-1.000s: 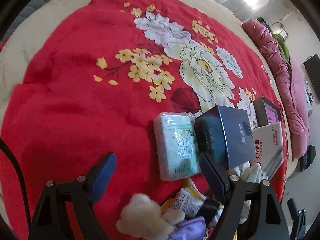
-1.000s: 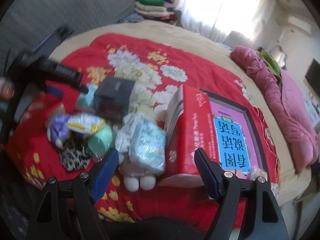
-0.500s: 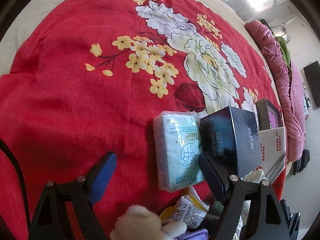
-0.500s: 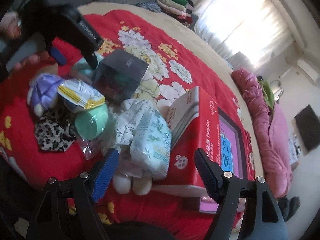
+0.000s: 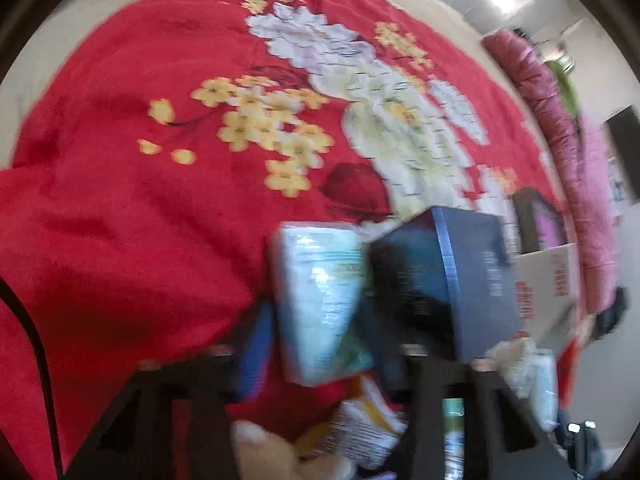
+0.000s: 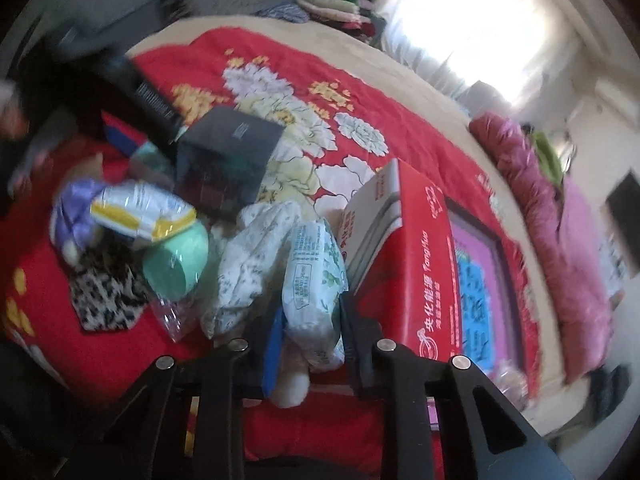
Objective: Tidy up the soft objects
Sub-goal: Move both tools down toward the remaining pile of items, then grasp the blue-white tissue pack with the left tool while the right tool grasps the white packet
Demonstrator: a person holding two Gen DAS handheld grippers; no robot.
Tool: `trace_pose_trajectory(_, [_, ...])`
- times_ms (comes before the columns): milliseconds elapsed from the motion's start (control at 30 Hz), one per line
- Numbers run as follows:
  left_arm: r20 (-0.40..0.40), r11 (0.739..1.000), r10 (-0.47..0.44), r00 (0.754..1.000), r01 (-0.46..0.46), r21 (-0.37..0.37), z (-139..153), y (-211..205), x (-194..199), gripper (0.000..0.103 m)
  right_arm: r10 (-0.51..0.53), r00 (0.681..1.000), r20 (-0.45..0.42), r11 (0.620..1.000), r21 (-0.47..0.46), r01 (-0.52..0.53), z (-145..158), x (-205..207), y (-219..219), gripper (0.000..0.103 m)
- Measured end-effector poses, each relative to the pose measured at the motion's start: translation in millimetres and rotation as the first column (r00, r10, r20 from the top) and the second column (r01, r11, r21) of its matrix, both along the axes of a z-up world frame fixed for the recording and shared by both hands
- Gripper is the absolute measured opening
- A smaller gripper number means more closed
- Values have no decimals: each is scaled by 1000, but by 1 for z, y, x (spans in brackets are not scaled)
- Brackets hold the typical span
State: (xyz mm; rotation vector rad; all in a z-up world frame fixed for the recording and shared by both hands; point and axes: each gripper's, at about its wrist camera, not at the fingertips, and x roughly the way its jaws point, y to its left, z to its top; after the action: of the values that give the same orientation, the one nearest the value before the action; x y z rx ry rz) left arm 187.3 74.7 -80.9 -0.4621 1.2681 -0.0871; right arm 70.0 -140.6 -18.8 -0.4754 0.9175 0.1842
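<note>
Both tools (image 5: 320,344) (image 6: 310,332) closing around tissue packs (image 5: 324,300) (image 6: 314,280)

A red blanket (image 5: 120,240) printed with white and yellow flowers is spread across most of both views. A dark blue box (image 5: 472,276) is seen right of centre in the left wrist view. In the right wrist view a red carton (image 6: 424,264) is seen right of centre, and folded clothes (image 6: 332,0) are stacked at the upper centre. A pink quilt (image 6: 560,216) is bunched along the right edge.
</note>
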Motion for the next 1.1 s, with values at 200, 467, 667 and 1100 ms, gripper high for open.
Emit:
trace_pose_trajectory(200, [32, 999, 4, 999, -3, -43, 4, 6, -5, 29, -40, 999, -1, 990, 138, 40, 14, 0, -11, 22])
trace_pose_trajectory(467, [61, 999, 11, 998, -8, -42, 20, 15, -22, 28, -31, 999, 14, 981, 194, 28, 25, -5, -10, 21])
trace_pose_trajectory(667, [107, 999, -2, 994, 6, -31, 39, 13, -44, 27, -33, 999, 32, 972, 235, 24, 37, -8, -11, 21])
trace_pose_trajectory(1100, [152, 999, -30, 988, 27, 25, 70, -5, -75, 27, -34, 997, 72, 954, 298, 12, 56, -13, -15, 18])
